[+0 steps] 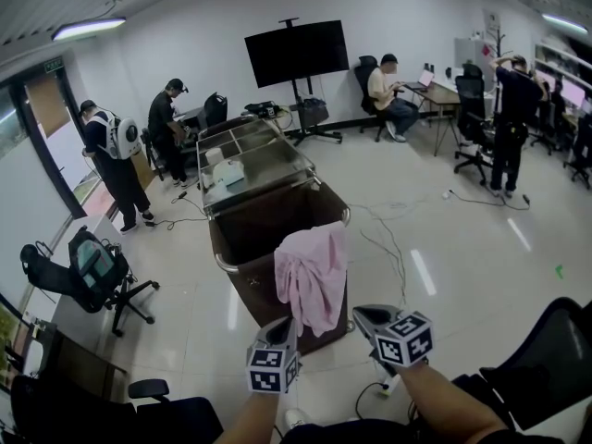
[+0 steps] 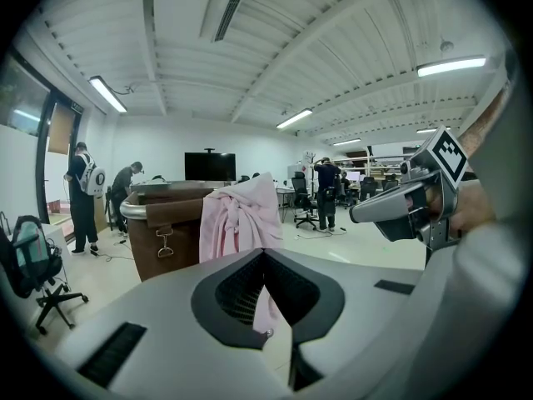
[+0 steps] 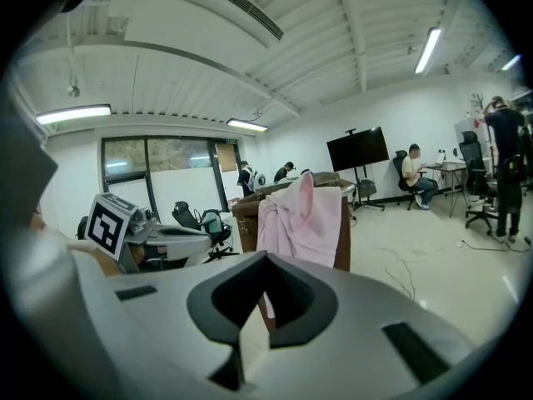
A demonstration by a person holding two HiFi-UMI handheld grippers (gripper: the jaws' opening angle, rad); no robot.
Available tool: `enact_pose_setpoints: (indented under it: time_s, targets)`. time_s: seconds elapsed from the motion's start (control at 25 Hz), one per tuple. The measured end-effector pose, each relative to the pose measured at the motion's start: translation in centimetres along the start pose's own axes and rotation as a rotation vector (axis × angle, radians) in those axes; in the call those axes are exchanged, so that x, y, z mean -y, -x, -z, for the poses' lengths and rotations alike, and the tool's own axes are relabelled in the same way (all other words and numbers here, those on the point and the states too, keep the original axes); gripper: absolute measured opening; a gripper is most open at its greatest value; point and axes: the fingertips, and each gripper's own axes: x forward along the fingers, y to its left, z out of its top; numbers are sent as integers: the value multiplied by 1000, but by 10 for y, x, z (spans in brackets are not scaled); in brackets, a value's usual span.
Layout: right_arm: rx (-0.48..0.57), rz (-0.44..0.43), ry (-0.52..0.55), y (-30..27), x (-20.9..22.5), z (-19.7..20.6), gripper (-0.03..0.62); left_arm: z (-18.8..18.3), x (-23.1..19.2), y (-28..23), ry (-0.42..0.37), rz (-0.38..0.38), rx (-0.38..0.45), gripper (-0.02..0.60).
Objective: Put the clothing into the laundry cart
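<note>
A pink garment hangs over the near rim of the brown laundry cart, most of it draped down the outside wall. My left gripper is just below the garment's lower edge, jaws shut with nothing between them. My right gripper sits to the right of the garment, apart from it and also shut and empty. In the left gripper view the garment and cart stand ahead of the closed left gripper. In the right gripper view the garment lies beyond the closed right gripper.
A metal wire rack lies across the cart's far half. An office chair with a backpack stands at the left, another black chair at the lower right. Cables run over the floor. Several people and a TV stand are farther back.
</note>
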Motion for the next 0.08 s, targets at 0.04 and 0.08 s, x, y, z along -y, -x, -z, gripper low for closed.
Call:
enact_pose_setpoints:
  time_s: [0.04, 0.08]
  targets:
    - [-1, -1, 2, 0, -1, -1, 3, -1, 0, 0, 0, -1, 1, 0]
    - [-3, -3, 4, 0, -1, -1, 3, -2, 0, 1, 0, -2, 1, 0]
